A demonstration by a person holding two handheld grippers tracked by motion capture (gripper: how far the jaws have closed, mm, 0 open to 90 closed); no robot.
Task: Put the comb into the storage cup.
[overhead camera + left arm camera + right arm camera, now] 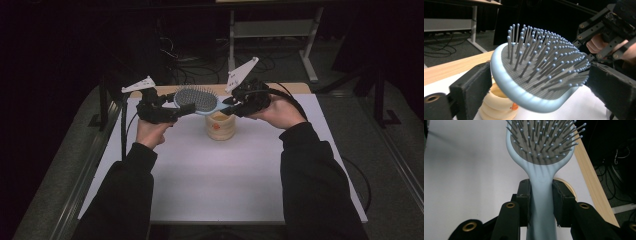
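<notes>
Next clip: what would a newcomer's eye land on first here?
A pale blue hairbrush held in the air above the white table, bristles up, over a cream ribbed cup. The right tool is clamped on its handle. The left tool has its jaws on either side of the brush head, though whether the pads press on it is not clear.
</notes>
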